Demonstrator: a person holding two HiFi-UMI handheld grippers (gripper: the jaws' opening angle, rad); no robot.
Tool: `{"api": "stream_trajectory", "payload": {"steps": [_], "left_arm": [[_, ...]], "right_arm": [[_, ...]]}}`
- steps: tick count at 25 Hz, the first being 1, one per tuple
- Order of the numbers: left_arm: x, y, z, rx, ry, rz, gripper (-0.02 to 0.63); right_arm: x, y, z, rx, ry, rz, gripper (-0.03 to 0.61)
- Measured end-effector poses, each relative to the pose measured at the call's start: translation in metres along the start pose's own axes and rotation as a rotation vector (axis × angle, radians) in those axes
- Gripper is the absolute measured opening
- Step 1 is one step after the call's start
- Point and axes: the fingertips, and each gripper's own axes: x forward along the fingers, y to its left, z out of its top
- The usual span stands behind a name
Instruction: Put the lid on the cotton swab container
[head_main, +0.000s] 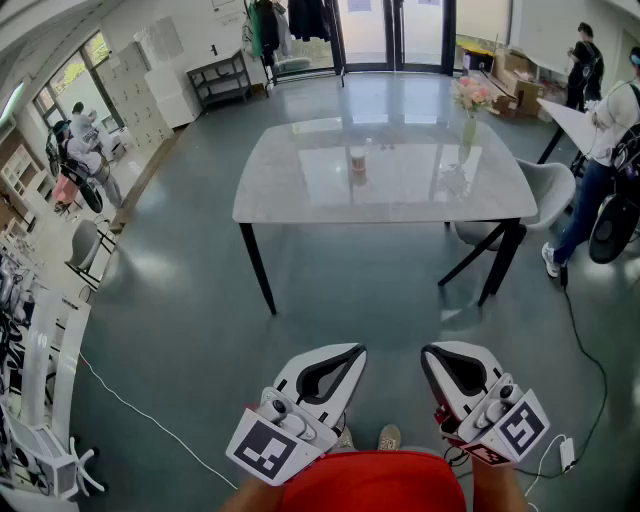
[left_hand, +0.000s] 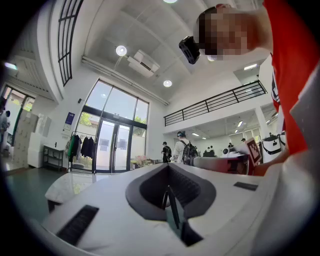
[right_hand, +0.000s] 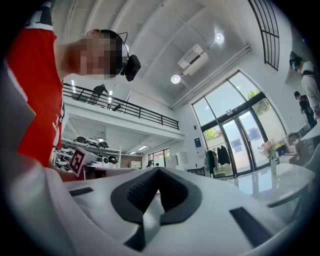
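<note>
The left gripper is held low in front of the person's red shirt. Its jaws are pressed together with nothing between them, and its own view shows only a thin slit between the dark pads. Ahead, across bare floor and well apart from both tools, stands a pale marble-topped counter. Near its middle sits a small upright cylinder that looks like the cotton swab container. A few specks lie just beside it, too small to say whether one is the lid. The right gripper hangs beside the left one, its jaws likewise closed on nothing, as its own view confirms. Farther right on the counter is a vase of pink flowers.

I judge that the task has not begun and the step in hand is the approach. The next move calls for walking up to the counter, finding the lid, and spreading one pair of jaws to take it.
</note>
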Motion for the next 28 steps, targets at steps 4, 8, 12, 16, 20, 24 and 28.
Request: {"api": "stream_trajectory", "payload": {"steps": [4, 8, 12, 16, 20, 24, 28], "left_arm": [[0.003, -0.003, 0.001, 0.006, 0.005, 0.004, 0.020], [0.006, -0.005, 0.004, 0.011, 0.006, 0.015, 0.020], [0.014, -0.010, 0.004, 0.013, 0.012, 0.027, 0.020], [0.023, -0.010, 0.003, 0.006, 0.017, 0.052, 0.020], [0.032, 0.003, 0.020, 0.033, -0.045, 0.096, 0.020], [0.043, 0.015, 0.027, 0.069, -0.065, 0.139, 0.020], [0.047, 0.028, 0.026, 0.083, -0.053, 0.169, 0.020]], "right_arm": [[-0.003, -0.002, 0.001, 0.000, 0.001, 0.011, 0.000], [-0.004, -0.003, 0.004, 0.003, 0.000, 0.027, 0.000], [-0.010, -0.011, 0.008, 0.008, -0.006, 0.043, 0.000], [-0.017, -0.027, 0.013, 0.054, -0.036, 0.055, 0.002], [-0.022, -0.048, 0.020, 0.068, -0.045, 0.066, 0.003], [-0.030, -0.073, 0.024, 0.050, -0.042, 0.079, 0.003], [-0.031, -0.096, 0.018, 0.029, -0.024, 0.070, 0.003]]}}
